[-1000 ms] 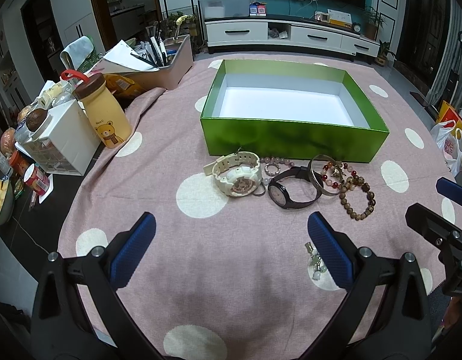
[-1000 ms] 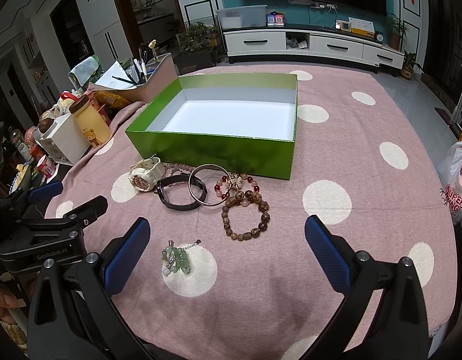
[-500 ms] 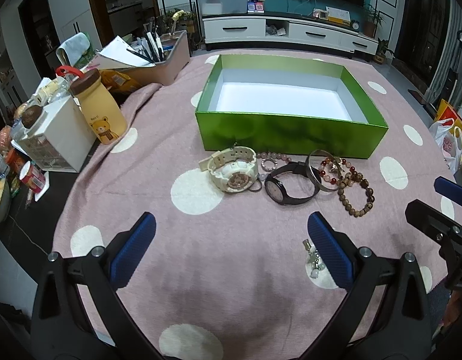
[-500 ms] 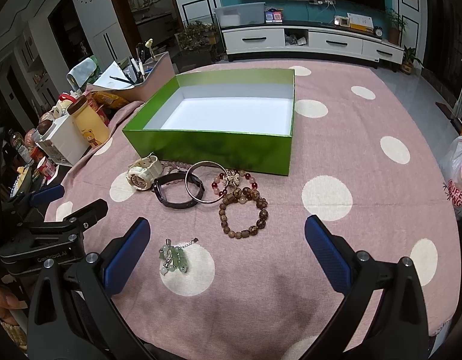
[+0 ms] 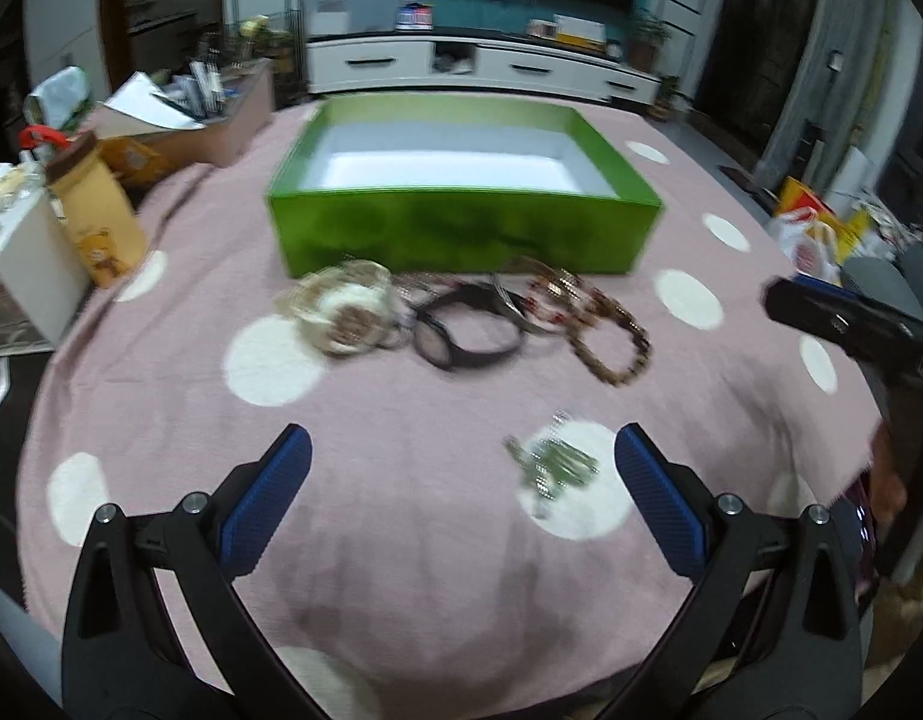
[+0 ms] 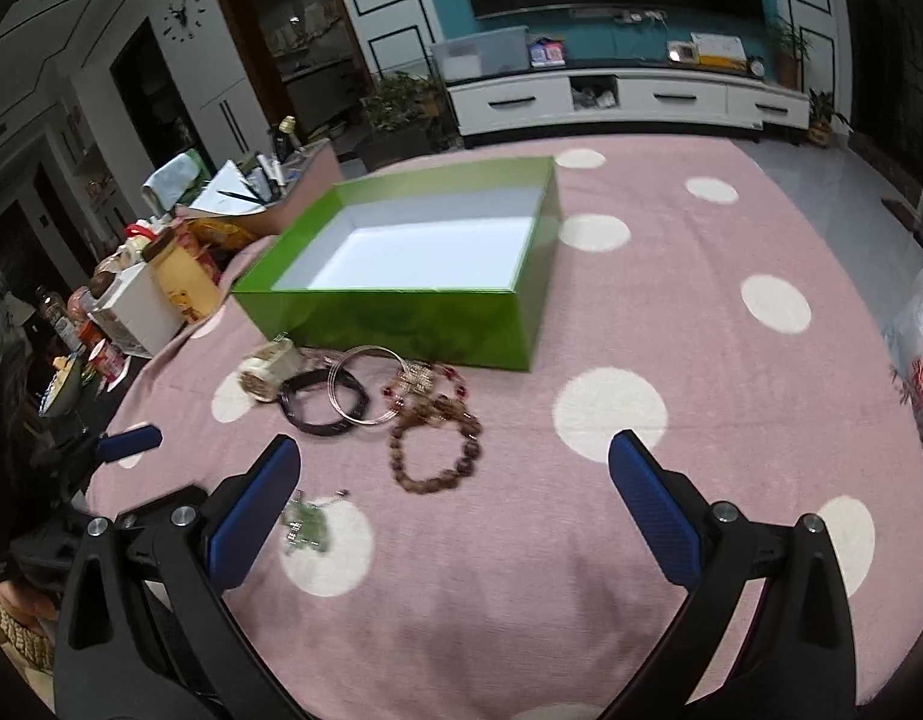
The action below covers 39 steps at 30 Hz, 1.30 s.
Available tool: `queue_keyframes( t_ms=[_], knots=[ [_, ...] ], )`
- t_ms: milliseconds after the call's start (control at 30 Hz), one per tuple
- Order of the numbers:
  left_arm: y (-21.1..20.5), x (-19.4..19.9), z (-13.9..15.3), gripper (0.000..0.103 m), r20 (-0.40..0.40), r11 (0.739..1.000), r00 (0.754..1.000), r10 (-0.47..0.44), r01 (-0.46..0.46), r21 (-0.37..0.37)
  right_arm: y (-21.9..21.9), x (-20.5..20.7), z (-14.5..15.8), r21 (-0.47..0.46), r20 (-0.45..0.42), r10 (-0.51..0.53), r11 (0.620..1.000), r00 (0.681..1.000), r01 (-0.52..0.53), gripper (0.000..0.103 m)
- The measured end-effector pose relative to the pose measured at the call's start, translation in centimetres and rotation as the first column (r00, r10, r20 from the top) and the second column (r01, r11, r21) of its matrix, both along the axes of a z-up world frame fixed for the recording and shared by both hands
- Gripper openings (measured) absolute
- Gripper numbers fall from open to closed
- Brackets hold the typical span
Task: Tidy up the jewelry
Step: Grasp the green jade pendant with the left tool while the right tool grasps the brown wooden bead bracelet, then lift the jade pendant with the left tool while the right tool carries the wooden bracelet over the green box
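Jewelry was laid in front of the green box (image 6: 401, 315): cream watch (image 6: 266, 369), black watch (image 6: 317, 405), bead bracelet (image 6: 434, 450), green pendant (image 6: 305, 525). Left gripper (image 5: 461, 480) and right gripper (image 6: 455, 489) were held wide open, gripping nothing.

Light: dim indoor room, brightest on the white floor of the green box (image 6: 425, 258).
Blur: left wrist view smeared by motion; right wrist view sharper.
Distortion: fisheye bending, black corners from 12 round to 12 o'clock.
Shadows: soft, faint on the tablecloth (image 5: 437, 570) toward 6 o'clock.
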<state>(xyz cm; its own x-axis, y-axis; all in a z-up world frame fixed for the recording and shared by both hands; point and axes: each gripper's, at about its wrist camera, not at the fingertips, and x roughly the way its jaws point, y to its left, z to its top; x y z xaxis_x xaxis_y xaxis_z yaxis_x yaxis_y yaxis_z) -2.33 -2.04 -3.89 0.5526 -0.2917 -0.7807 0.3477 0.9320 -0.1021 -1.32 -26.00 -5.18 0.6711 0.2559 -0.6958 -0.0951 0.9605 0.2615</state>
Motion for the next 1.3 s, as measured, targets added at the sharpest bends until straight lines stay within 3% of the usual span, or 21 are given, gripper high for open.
queue_keyframes(
  t_ms=[133,267,467,600,700,800,900,967,1033,1167,1300],
  knots=[
    [-1.3,-0.2,-1.1,0.101,-0.016,0.999,0.999,-0.041,0.041,-0.017,0.0,0.3,-1.8,0.007,-0.04,0.02,1.0,0.999,-0.02,0.102],
    [-2.3,0.1,-2.3,0.099,-0.037,0.999,0.998,-0.048,0.048,0.003,0.6,0.6,-3.1,0.011,-0.061,0.044,0.999,0.997,-0.043,0.092],
    [-4.3,0.7,-4.5,0.077,-0.065,0.996,0.995,-0.069,0.072,0.046,0.6,1.8,-4.9,0.039,-0.096,0.059,0.998,0.994,-0.055,0.074],
    [-5.1,1.0,-5.5,0.051,-0.068,0.993,0.994,-0.085,0.09,0.072,1.0,3.4,-5.8,0.033,-0.109,0.074,0.997,0.991,-0.07,0.061],
    [-5.7,0.7,-6.0,0.038,-0.035,0.988,0.995,-0.097,0.101,0.118,1.5,4.8,-6.5,0.009,-0.117,0.079,0.997,0.99,-0.078,0.05],
    [-5.4,0.7,-5.9,0.026,-0.026,0.99,0.995,-0.095,0.097,0.106,2.3,6.2,-7.3,-0.049,-0.13,0.079,0.995,0.988,-0.086,0.038],
    [-4.8,1.0,-5.8,0.022,-0.027,0.993,0.996,-0.084,0.086,0.08,3.3,6.8,-7.3,-0.13,-0.115,0.08,0.987,0.99,-0.095,0.029],
    [-4.5,1.0,-5.7,0.02,-0.025,0.994,0.996,-0.081,0.083,0.071,3.8,6.9,-7.4,-0.193,-0.104,0.075,0.977,0.992,-0.094,0.014],
    [-4.3,1.1,-5.7,0.019,-0.029,0.995,0.997,-0.078,0.079,0.06,3.9,6.8,-7.4,-0.226,-0.097,0.072,0.97,0.993,-0.093,0.014],
    [-3.6,1.2,-5.3,0.016,-0.028,0.998,0.998,-0.06,0.061,0.034,3.2,6.0,-7.2,-0.198,-0.09,0.065,0.977,0.994,-0.082,0.013],
    [-2.8,1.2,-4.4,0.011,-0.016,0.999,0.999,-0.042,0.042,0.006,2.6,4.2,-5.1,-0.176,-0.022,0.061,0.982,0.998,-0.064,0.013]
  ],
)
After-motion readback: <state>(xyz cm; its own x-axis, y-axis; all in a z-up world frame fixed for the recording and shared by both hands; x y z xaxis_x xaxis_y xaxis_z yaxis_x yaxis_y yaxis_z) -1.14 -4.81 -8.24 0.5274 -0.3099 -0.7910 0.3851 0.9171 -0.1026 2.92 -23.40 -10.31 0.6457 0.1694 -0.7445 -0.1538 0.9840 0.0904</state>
